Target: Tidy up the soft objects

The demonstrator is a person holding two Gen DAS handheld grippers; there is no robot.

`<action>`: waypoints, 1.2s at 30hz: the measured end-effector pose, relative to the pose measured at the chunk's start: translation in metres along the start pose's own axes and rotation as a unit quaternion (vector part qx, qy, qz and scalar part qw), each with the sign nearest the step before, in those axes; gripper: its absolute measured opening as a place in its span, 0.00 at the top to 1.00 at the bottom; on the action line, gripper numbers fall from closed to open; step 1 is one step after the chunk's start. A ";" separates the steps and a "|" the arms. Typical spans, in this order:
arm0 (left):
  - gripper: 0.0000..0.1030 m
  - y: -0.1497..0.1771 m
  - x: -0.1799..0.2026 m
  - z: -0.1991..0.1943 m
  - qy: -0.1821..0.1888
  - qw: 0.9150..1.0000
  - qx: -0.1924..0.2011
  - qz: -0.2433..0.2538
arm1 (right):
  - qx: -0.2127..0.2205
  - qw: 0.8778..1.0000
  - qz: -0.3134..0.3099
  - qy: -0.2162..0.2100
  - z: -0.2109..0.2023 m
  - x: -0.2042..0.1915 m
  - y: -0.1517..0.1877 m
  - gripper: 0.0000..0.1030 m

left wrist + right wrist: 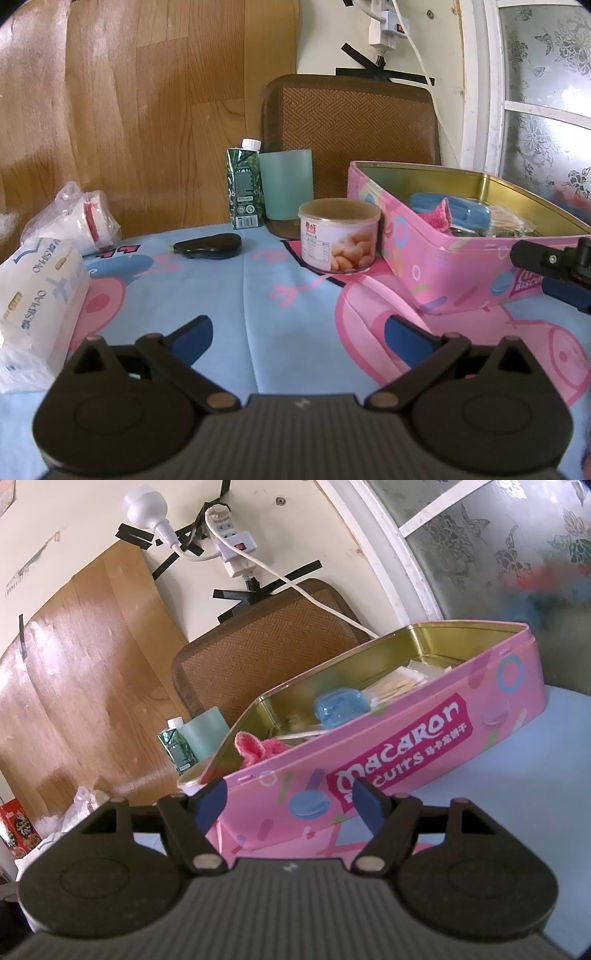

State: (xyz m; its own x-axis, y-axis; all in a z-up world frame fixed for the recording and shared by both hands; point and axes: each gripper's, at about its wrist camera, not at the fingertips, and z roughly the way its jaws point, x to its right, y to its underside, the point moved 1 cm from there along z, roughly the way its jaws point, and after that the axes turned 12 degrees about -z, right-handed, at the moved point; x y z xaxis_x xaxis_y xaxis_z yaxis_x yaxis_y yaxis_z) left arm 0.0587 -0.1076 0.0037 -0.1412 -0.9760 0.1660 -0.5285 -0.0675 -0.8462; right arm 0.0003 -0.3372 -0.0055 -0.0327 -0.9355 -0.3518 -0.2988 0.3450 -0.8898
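A pink biscuit tin [443,273] [406,753] stands open on the cartoon tablecloth. Inside it lie a pink knitted cloth [439,214] [255,749], a blue case [454,210] [340,705] and some packets. A white tissue pack [37,302] lies at the left, with a plastic bag [74,218] behind it. My left gripper [299,339] is open over bare cloth, holding nothing. My right gripper [291,805] is open just in front of the tin's long side, nothing between its fingers; part of it shows at the right edge of the left wrist view [554,269].
A round snack can [340,236], a green carton [245,184], a pale green cup [286,184] and a flat black object [208,246] stand toward the back. A brown woven mat [351,122] leans on the wall. A power strip [236,546] with cables hangs above.
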 end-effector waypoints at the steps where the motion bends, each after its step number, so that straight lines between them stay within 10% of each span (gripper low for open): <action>1: 0.00 0.000 0.000 0.000 0.001 1.000 0.000 0.000 | 0.000 1.000 -0.001 0.000 0.000 0.000 0.000 0.24; 36: 0.00 0.000 -0.002 0.003 0.003 1.000 -0.014 -0.005 | 0.003 1.000 -0.006 -0.005 -0.002 -0.002 -0.001 0.20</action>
State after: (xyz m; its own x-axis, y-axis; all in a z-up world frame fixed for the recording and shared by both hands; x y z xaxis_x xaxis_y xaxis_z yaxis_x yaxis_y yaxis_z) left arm 0.0615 -0.1067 0.0023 -0.1403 -0.9740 0.1781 -0.5524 -0.0723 -0.8304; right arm -0.0015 -0.3356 -0.0033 -0.0193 -0.9389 -0.3436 -0.2925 0.3339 -0.8961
